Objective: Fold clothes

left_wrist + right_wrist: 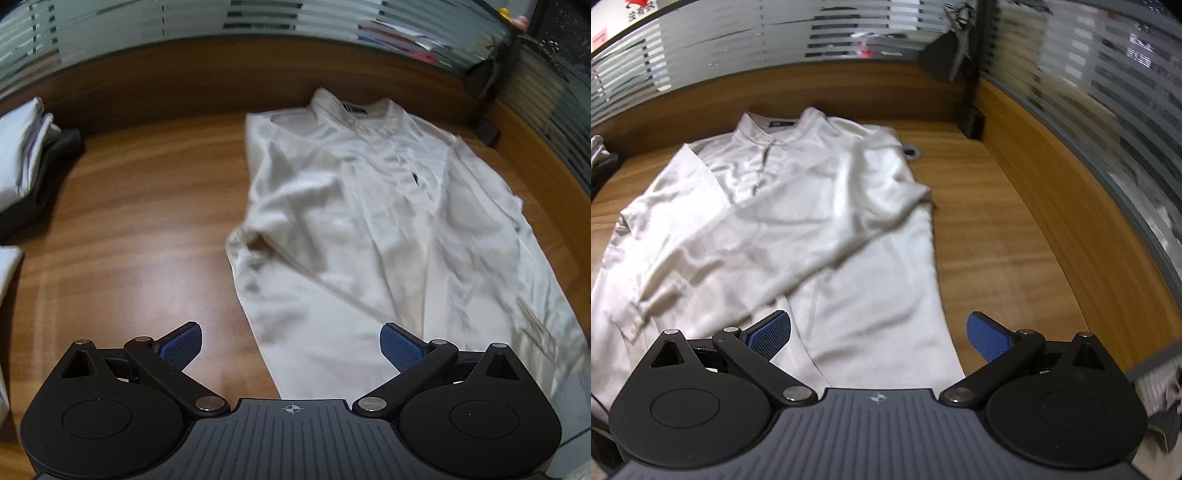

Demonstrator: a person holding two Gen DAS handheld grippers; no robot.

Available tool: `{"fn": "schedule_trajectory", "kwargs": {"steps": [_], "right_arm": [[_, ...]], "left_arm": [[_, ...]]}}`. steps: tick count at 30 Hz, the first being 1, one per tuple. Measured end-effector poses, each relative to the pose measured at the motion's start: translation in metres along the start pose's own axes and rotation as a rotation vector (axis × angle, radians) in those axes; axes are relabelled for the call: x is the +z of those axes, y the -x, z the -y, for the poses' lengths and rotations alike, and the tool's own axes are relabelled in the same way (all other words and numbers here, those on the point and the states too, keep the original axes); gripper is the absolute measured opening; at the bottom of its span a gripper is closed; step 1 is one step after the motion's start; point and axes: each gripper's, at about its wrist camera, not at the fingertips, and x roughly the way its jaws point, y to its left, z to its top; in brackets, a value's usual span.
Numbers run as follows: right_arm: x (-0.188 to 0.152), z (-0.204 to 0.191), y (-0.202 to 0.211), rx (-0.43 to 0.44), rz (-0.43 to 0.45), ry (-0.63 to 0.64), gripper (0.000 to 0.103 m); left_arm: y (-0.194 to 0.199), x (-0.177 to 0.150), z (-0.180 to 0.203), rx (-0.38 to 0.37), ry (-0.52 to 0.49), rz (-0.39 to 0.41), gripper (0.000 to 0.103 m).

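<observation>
A white long-sleeved shirt [369,221] lies spread on the wooden desk [129,221], collar toward the far partition. Both sleeves are folded in across its front. My left gripper [291,347] is open above the shirt's lower left edge, blue pads wide apart with nothing between them. In the right wrist view the same shirt [798,229] fills the left and middle, a sleeve lying diagonally over the chest. My right gripper [879,339] is open over the shirt's lower right hem, its left pad over cloth and its right pad over bare desk [997,240].
A stack of folded white and dark clothes [29,158] sits at the desk's left side. Wooden partitions with frosted glass [1071,122] close the desk at the back and right. A cable grommet [912,151] lies beside the shirt's far shoulder.
</observation>
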Motion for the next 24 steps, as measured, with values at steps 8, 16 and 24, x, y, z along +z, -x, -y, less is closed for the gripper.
{"fn": "schedule_trajectory", "kwargs": {"steps": [8, 16, 24], "right_arm": [[-0.049, 0.050, 0.006, 0.058, -0.042, -0.015, 0.101], [-0.084, 0.105, -0.001, 0.235, -0.098, 0.083, 0.083], [-0.119, 0.136, -0.025, 0.302, -0.195, 0.076, 0.063]], "left_arm": [[0.021, -0.050, 0.026, 0.030, -0.033, -0.002, 0.103], [0.051, -0.114, 0.062, 0.136, 0.041, 0.011, 0.103], [0.066, -0.155, 0.096, 0.190, 0.125, -0.002, 0.102]]}}
